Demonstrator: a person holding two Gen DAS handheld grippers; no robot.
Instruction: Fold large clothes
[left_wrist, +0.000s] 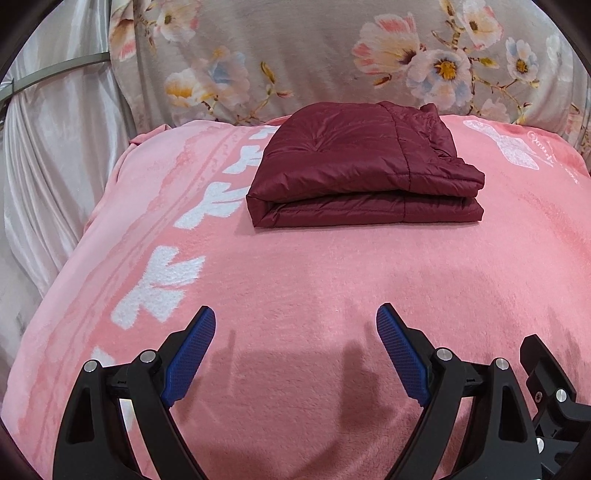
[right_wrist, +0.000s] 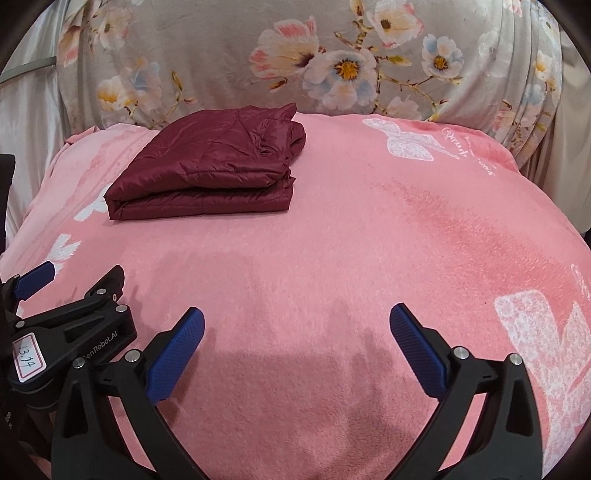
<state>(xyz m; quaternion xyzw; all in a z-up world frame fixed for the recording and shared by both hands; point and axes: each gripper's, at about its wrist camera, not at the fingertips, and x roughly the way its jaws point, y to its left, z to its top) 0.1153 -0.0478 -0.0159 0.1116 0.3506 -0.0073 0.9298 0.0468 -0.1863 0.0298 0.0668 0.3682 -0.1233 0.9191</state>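
Observation:
A dark red quilted jacket (left_wrist: 364, 166) lies folded into a thick rectangle on the pink blanket (left_wrist: 295, 266), at the far side. It also shows in the right wrist view (right_wrist: 207, 170), far left. My left gripper (left_wrist: 295, 317) is open and empty, hovering above the blanket well short of the jacket. My right gripper (right_wrist: 297, 317) is open and empty too, near the front, to the right of the jacket. The left gripper's body (right_wrist: 74, 325) shows at the lower left of the right wrist view.
A grey floral fabric (left_wrist: 314, 55) rises behind the blanket. A pale satin curtain (left_wrist: 55, 155) hangs at the left. The blanket (right_wrist: 369, 240) carries white printed marks (right_wrist: 535, 332) at its sides and drops off at its left and right edges.

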